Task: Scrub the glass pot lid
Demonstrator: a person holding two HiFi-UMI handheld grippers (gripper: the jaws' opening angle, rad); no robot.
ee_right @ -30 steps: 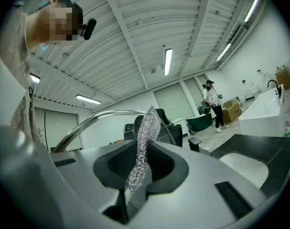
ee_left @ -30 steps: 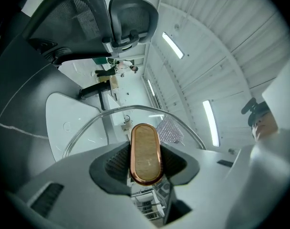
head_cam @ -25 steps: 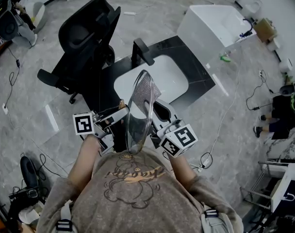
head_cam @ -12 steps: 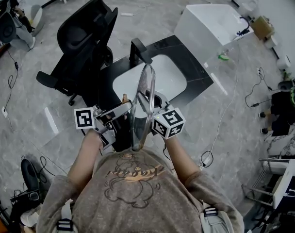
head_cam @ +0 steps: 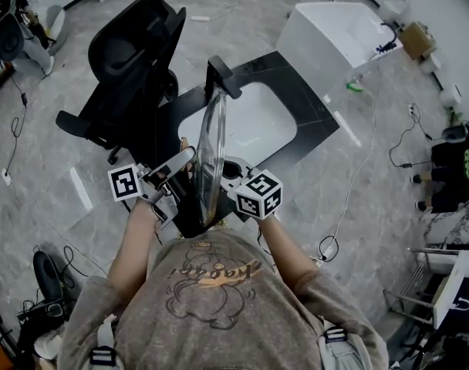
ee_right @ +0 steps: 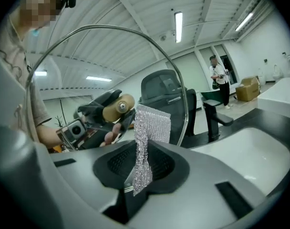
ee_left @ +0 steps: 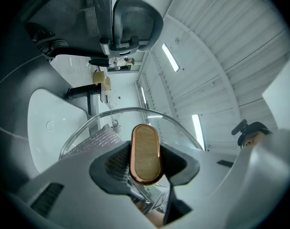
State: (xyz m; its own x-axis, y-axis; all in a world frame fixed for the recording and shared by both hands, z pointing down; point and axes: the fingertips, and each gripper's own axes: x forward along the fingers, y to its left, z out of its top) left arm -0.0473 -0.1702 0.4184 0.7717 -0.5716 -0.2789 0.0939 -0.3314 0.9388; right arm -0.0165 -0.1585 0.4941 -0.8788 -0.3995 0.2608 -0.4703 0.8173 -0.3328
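The glass pot lid [head_cam: 211, 149] stands on edge over the sink, seen edge-on in the head view. My left gripper [ee_left: 146, 163] is shut on its brown wooden knob [ee_left: 145, 152]; the steel rim [ee_left: 128, 110] arches beyond the jaws. My right gripper [ee_right: 142, 168] is shut on a silver mesh scrub cloth [ee_right: 148, 137], which stands up against the lid's glass [ee_right: 111, 75]. Through the glass the right gripper view shows the knob [ee_right: 117, 107] in the left jaws. In the head view the left gripper [head_cam: 175, 177] and right gripper [head_cam: 234, 183] flank the lid.
A white sink basin [head_cam: 258, 122] set in a black counter [head_cam: 312, 106] lies below the lid, with a black faucet [head_cam: 219, 79] at its far edge. A black office chair [head_cam: 126, 52] stands to the left. A white tub [head_cam: 339, 33] sits beyond. Cables cross the floor.
The right gripper with the cloth has come in closer beside the lid. The lid has turned to stand edge-on and shifted toward the faucet.
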